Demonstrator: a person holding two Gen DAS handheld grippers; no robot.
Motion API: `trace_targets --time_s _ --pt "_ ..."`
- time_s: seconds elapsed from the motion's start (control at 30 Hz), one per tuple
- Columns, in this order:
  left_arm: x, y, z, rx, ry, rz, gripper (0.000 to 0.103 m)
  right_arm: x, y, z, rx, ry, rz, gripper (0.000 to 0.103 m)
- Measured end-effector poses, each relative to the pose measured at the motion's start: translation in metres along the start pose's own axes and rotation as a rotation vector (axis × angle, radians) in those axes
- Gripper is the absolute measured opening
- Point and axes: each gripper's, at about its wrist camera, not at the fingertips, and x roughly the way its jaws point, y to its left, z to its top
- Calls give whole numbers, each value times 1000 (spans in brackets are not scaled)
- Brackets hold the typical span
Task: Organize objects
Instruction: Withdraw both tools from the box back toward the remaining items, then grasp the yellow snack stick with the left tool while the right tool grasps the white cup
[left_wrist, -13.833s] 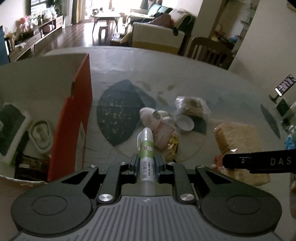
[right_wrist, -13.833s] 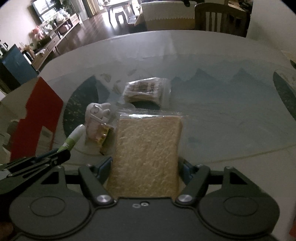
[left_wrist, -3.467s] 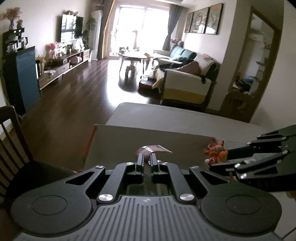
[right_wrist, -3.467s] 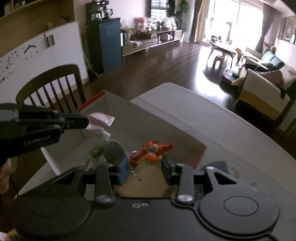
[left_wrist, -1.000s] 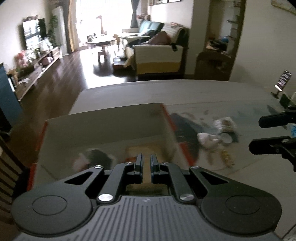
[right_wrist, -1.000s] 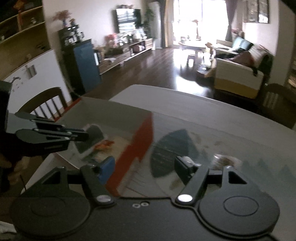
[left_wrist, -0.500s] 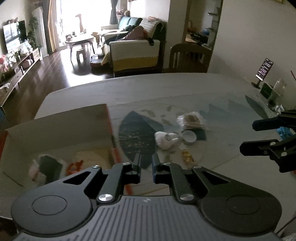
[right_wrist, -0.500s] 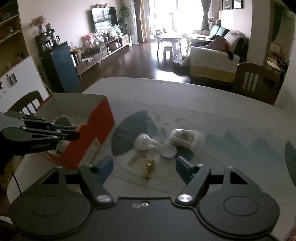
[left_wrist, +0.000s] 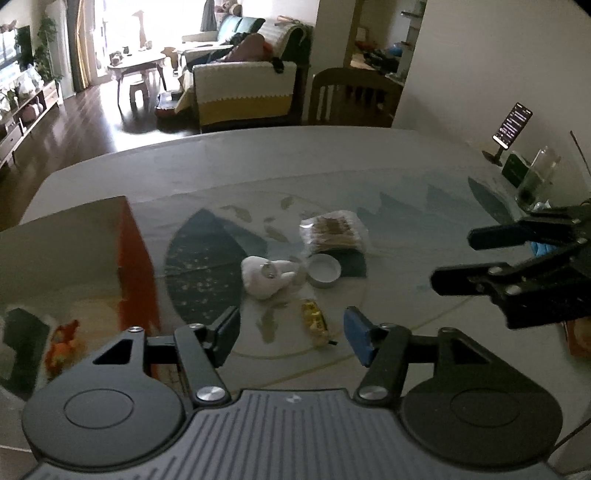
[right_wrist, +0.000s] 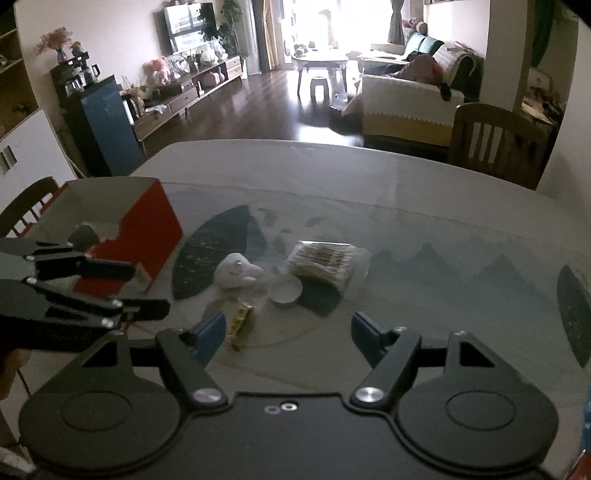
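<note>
The left hand-held gripper (left_wrist: 291, 332) hovers above the glass-topped patterned surface (left_wrist: 406, 206) with its two fingers spread wide and nothing between them; in its view a small yellow wrapped snack (left_wrist: 314, 322) lies on the glass just ahead of the gap, toward 12 o'clock. Beyond it sit a white plush toy with a metal ring (left_wrist: 266, 276), a round white lid (left_wrist: 324, 268) just beside it at 3 o'clock, and a clear plastic bag of brown biscuits (left_wrist: 334, 232) touching the lid's far side. At 9 o'clock stands an open cardboard box with an orange-red side (left_wrist: 136, 266), holding an orange toy figure (left_wrist: 61, 345) and other blurred items. The right hand-held gripper (right_wrist: 288, 334) is likewise wide open and empty, hanging over the same cluster, with the snack near its left finger. Each hand-held gripper shows at the edge of the other's view, well apart
</note>
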Motion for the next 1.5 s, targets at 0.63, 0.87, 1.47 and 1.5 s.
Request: trace_targets --time_s 0.63,0.87,1.47,1.5 --pt "80 -9 -1 -45 93 -26 88 104 -16 24 62 156 31 75" --pt "96 -13 -3 -13 97 43 103 126 -13 27 70 199 53 75" --pt "120 -8 -5 -93 158 36 103 153 -3 29 52 232 11 48" --pt "120 -8 -5 -90 158 37 103 154 -2 29 52 232 11 46"
